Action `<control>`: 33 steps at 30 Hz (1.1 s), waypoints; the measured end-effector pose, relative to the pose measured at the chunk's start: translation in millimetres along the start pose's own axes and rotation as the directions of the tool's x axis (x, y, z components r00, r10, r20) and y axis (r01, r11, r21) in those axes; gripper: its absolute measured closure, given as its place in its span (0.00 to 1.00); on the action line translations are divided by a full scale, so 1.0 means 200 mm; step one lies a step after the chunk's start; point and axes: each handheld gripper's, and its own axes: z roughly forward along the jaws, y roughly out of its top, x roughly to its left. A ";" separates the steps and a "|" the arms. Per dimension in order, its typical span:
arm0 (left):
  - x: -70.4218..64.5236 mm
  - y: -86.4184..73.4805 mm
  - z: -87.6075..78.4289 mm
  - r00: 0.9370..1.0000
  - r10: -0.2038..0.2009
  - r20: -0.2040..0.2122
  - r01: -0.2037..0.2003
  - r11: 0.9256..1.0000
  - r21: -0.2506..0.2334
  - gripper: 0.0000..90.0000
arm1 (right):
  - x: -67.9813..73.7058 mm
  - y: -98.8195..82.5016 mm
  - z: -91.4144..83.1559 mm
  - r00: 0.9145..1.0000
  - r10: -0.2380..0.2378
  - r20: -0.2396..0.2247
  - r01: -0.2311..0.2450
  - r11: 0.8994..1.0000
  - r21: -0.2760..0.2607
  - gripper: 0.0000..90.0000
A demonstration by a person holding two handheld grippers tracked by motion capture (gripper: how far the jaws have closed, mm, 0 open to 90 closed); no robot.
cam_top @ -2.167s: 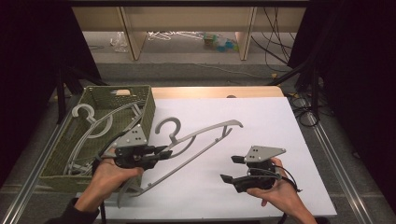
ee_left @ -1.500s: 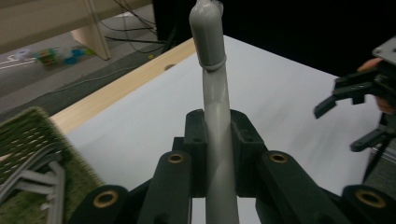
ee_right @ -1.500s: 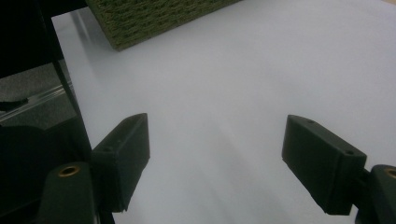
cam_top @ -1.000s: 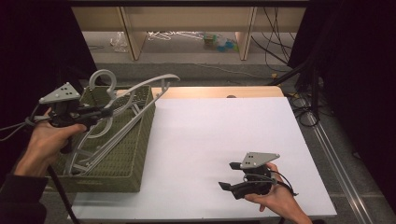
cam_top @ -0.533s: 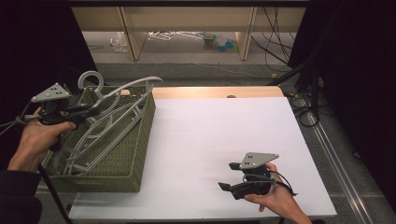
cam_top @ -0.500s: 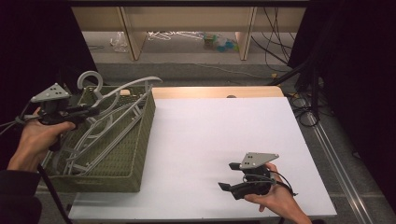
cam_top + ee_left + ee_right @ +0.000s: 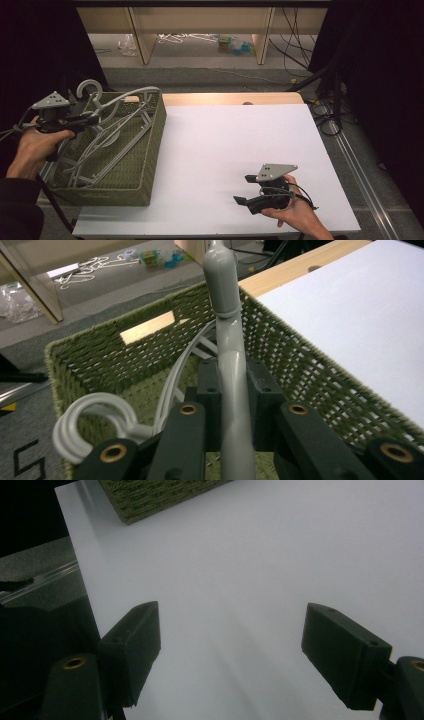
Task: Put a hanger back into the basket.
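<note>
A grey plastic hanger (image 7: 131,93) hangs tilted over the green woven basket (image 7: 150,145) at the table's left, its hook (image 7: 88,88) sticking up past the far rim. My left gripper (image 7: 92,119) is shut on the hanger's bar (image 7: 233,390), which runs straight up between the two pads. More grey hangers (image 7: 107,150) lie inside the basket. My right gripper (image 7: 244,189) rests low over the white table near its front edge, jaws wide apart with nothing between them (image 7: 230,645).
The white board (image 7: 235,145) covers the table, with a strip of bare wood (image 7: 230,98) along its far edge. Black cables (image 7: 325,115) trail off the right side. Shelving and clutter stand on the floor beyond.
My left gripper carried the hanger from the table's middle over to the basket and has been lowering it in. The right gripper has kept still.
</note>
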 end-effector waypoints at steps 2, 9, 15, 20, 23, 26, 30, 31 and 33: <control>0.03 -0.02 0.00 1.000 -0.001 -0.019 0.002 1.000 0.021 0.88 | 0.00 0.00 0.00 1.000 0.001 0.000 -0.001 1.000 0.000 0.27; 0.06 -0.06 0.03 1.000 -0.025 -0.019 0.025 0.999 0.035 0.88 | 0.00 0.00 0.00 1.000 -0.001 0.000 0.001 1.000 0.001 0.27; 0.05 -0.06 0.08 1.000 0.006 -0.003 -0.006 0.998 0.069 0.88 | 0.00 0.00 0.00 1.000 -0.003 0.002 0.003 1.000 0.001 0.27; 0.06 -0.07 0.11 1.000 0.011 0.003 -0.011 0.998 0.065 0.88 | 0.00 0.00 0.00 1.000 -0.002 0.001 0.002 1.000 0.004 0.27; 0.07 -0.09 0.12 1.000 0.014 0.003 -0.014 0.998 0.061 0.88 | 0.00 0.00 0.00 1.000 -0.005 0.000 0.005 1.000 0.003 0.27; 0.10 -0.12 0.13 1.000 0.008 0.003 -0.008 0.998 0.062 0.88 | 0.00 0.00 0.01 1.000 -0.007 -0.003 0.007 1.000 0.007 0.27; 0.11 -0.18 0.14 1.000 -0.005 0.008 0.004 0.998 0.066 0.88 | 0.00 0.00 0.00 1.000 -0.007 0.000 0.007 1.000 0.003 0.27; 0.12 -0.19 0.14 1.000 -0.013 0.015 0.012 0.998 0.062 0.88 | 0.00 0.00 0.00 1.000 -0.006 0.000 0.006 1.000 0.003 0.27; 0.12 -0.21 0.15 0.999 -0.022 0.026 0.020 0.998 0.066 0.88 | 0.00 0.00 0.00 1.000 -0.006 -0.001 0.006 1.000 0.004 0.27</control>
